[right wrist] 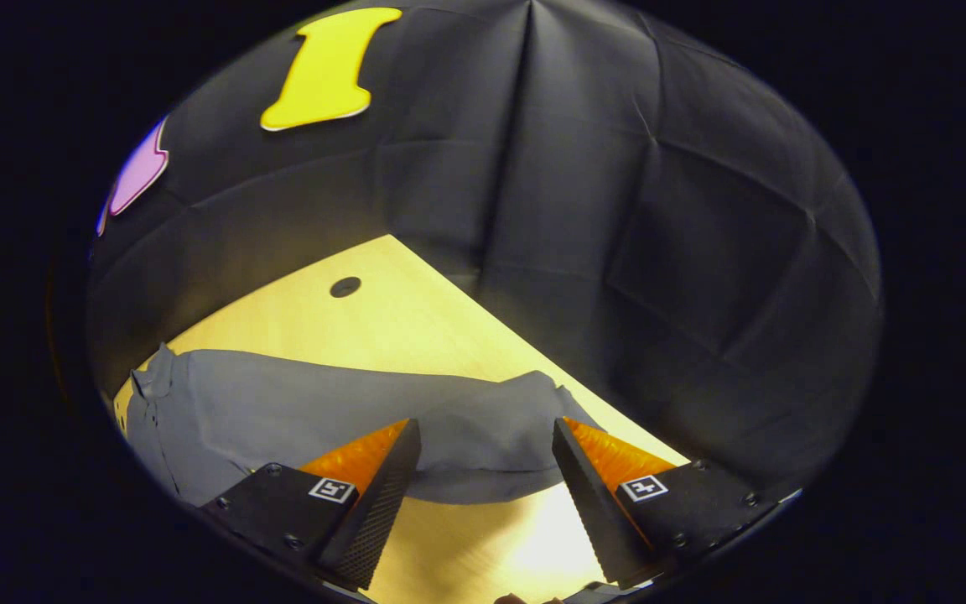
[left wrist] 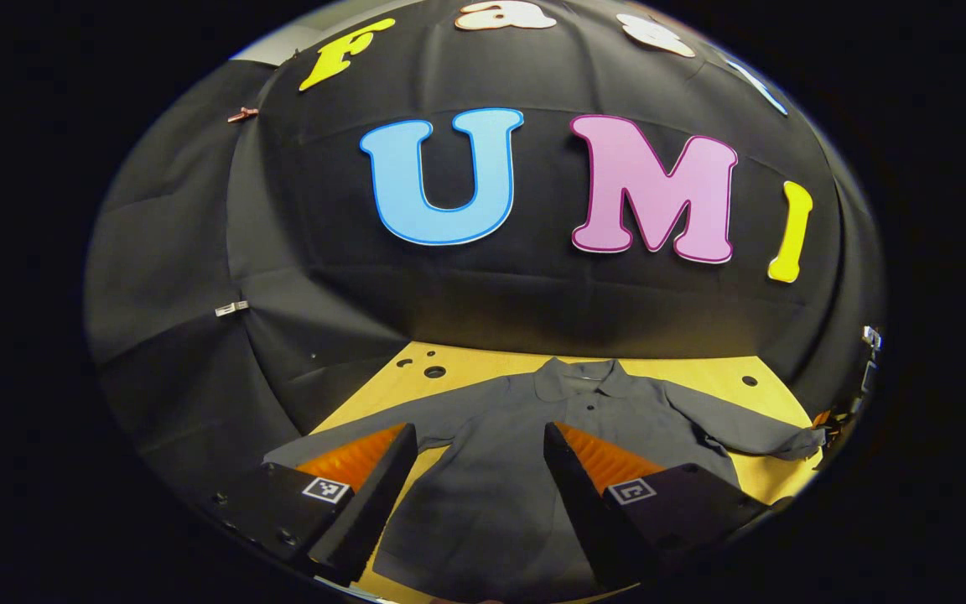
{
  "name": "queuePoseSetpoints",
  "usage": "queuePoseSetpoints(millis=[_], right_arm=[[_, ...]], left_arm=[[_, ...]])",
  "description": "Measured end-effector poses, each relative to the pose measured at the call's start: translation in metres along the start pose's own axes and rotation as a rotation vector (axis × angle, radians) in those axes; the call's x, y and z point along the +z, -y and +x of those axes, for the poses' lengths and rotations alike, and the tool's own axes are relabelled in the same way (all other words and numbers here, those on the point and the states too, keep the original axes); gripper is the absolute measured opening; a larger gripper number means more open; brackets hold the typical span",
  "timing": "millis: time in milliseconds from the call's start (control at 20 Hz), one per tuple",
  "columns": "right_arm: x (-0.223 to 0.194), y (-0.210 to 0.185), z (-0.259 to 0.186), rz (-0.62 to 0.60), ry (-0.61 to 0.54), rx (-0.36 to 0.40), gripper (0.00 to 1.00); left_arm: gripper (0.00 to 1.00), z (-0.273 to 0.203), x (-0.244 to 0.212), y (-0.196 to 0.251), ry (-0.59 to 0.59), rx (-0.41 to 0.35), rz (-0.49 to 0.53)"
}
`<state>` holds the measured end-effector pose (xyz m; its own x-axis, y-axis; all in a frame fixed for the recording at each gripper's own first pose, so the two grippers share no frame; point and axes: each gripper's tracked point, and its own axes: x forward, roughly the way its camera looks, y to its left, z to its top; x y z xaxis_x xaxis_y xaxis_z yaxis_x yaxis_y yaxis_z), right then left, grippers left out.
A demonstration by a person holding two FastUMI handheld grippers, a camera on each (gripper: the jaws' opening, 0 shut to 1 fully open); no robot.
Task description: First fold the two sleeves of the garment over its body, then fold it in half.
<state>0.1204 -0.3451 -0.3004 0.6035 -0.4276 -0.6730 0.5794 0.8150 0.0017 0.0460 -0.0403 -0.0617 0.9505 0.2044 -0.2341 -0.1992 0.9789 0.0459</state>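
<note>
1. In the left gripper view I see one grey collared shirt [left wrist: 525, 453] spread flat on the yellow desk [left wrist: 483, 361], in the lower middle of the frame, collar toward the black booth wall [left wrist: 324, 277].
2. I count two sleeves. One sleeve [left wrist: 743, 432] runs out to the right of the frame and its cuff ends just short of the desk's right edge. The other sleeve [left wrist: 349, 432] runs to the lower left, partly hidden behind my near finger.
3. My left tongs [left wrist: 480, 436] hang over the shirt's body with the fingers spread wide and nothing between them; I cannot tell whether they touch the cloth.
4. In the right gripper view my right tongs [right wrist: 487, 432] are also spread wide, gripping nothing, pointed at the sleeve end [right wrist: 491, 428] in the lower middle of the frame.
5. Bare desk lies behind that sleeve in the middle of the frame, with one round hole [right wrist: 345, 287] in it, and more bare desk shows at the bottom between the fingers.
6. The desk's edge meets the booth wall along a diagonal from the centre to the lower right, close beside the cuff.
7. In the left gripper view I count a few small holes [left wrist: 434, 371] at the desk's far left corner and one hole [left wrist: 749, 381] at the far right.
</note>
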Motion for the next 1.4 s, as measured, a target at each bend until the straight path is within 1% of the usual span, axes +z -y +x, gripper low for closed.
queuePoseSetpoints(millis=[100,150,250,350,500,700,900,1000,1050,1100,1250,1300,1350,1400], right_arm=[[-0.011,0.001,0.015,0.000,-0.047,-0.020,0.98],[-0.015,0.004,0.013,0.004,-0.074,-0.028,0.98],[-0.022,0.009,0.026,0.023,-0.106,-0.040,0.98],[-0.031,0.013,0.037,0.043,-0.142,-0.033,0.98],[-0.043,0.016,0.047,0.037,-0.192,-0.029,0.99],[-0.041,0.010,0.058,0.048,-0.193,-0.013,1.00],[-0.039,0.011,0.054,0.033,-0.178,0.001,1.00],[-0.037,0.004,0.057,0.014,-0.171,0.025,0.97],[-0.038,0.002,0.062,0.003,-0.167,0.033,0.83],[-0.037,-0.001,0.062,0.002,-0.168,0.047,0.79],[-0.036,-0.008,0.058,-0.003,-0.169,0.071,0.41],[-0.035,-0.012,0.055,-0.003,-0.171,0.081,0.31],[-0.038,-0.013,0.057,-0.006,-0.171,0.084,0.17],[-0.036,-0.017,0.056,-0.004,-0.174,0.095,0.17]], left_arm=[[0.96,-0.001,-0.008,-0.001,-0.031,0.002,-0.013],[0.96,-0.002,-0.010,-0.001,-0.039,0.003,-0.023],[0.96,-0.002,-0.013,-0.003,-0.052,0.011,-0.038],[0.96,-0.002,-0.019,-0.006,-0.069,0.021,-0.042],[0.96,-0.001,-0.022,-0.011,-0.083,0.032,-0.053],[0.96,0.001,-0.020,-0.010,-0.082,0.030,-0.056],[0.96,0.004,-0.020,-0.005,-0.081,0.016,-0.060],[0.96,0.006,-0.020,-0.001,-0.081,0.009,-0.059],[0.92,0.006,-0.020,0.000,-0.079,0.004,-0.055],[0.96,0.007,-0.019,0.000,-0.076,0.000,-0.049],[0.96,0.008,-0.017,-0.001,-0.069,-0.002,-0.032],[0.96,0.007,-0.016,-0.002,-0.067,-0.001,-0.030],[0.96,0.007,-0.017,-0.004,-0.066,0.001,-0.031],[0.96,0.006,-0.017,-0.005,-0.068,0.001,-0.033]])
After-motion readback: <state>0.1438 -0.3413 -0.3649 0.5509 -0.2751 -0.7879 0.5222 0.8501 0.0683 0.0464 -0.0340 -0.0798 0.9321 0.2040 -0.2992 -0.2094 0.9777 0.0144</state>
